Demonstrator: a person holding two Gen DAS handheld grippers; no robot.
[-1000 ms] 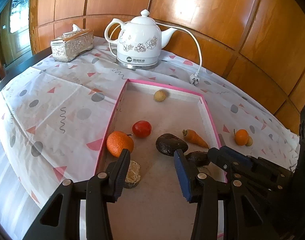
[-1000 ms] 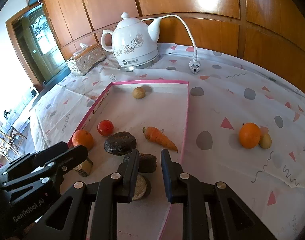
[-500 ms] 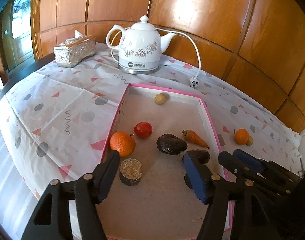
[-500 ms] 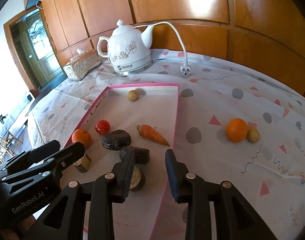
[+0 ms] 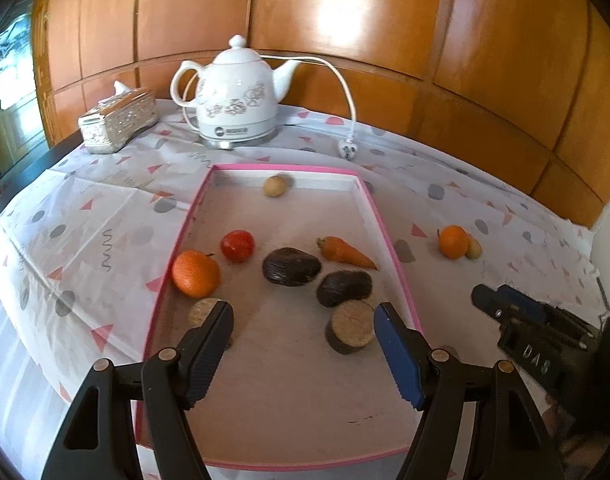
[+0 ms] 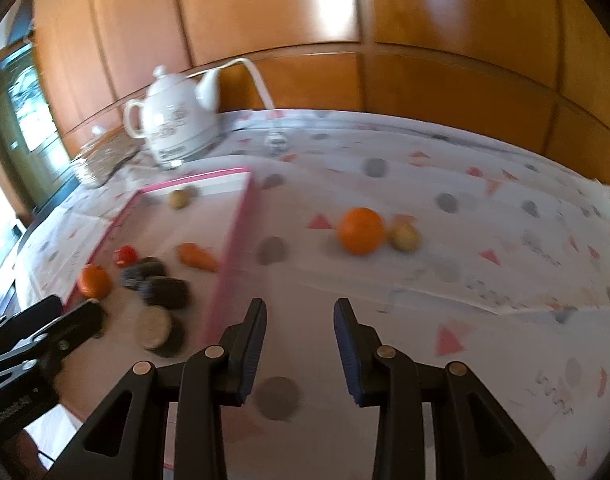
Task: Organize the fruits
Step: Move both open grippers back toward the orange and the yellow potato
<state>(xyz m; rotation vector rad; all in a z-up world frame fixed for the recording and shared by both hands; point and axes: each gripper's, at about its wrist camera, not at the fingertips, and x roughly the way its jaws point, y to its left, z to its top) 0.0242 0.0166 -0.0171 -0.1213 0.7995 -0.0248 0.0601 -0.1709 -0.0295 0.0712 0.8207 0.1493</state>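
A pink-rimmed tray [image 5: 389, 232] holds an orange [image 5: 195, 273], a tomato [image 5: 237, 245], a carrot [image 5: 347, 254], two dark fruits [image 5: 291, 266], two cut brown rounds [image 5: 351, 326] and a small pale fruit [image 5: 275, 186]. A second orange [image 6: 361, 230] and a small pale fruit [image 6: 404, 236] lie on the cloth right of the tray. My left gripper [image 5: 305, 352] is open and empty above the tray's near end. My right gripper [image 6: 299, 354] is open and empty over the cloth, short of the loose orange.
A white kettle [image 5: 237, 96] with a cord and plug [image 5: 348, 149] stands behind the tray. A silver tissue box [image 5: 119, 120] sits at the back left. Wood panelling backs the table. The table edge drops off at the left.
Both grippers have pulled back and opened wider. The right gripper has swung right, from over the tray to over the cloth facing the loose orange. The left gripper let go of nothing.
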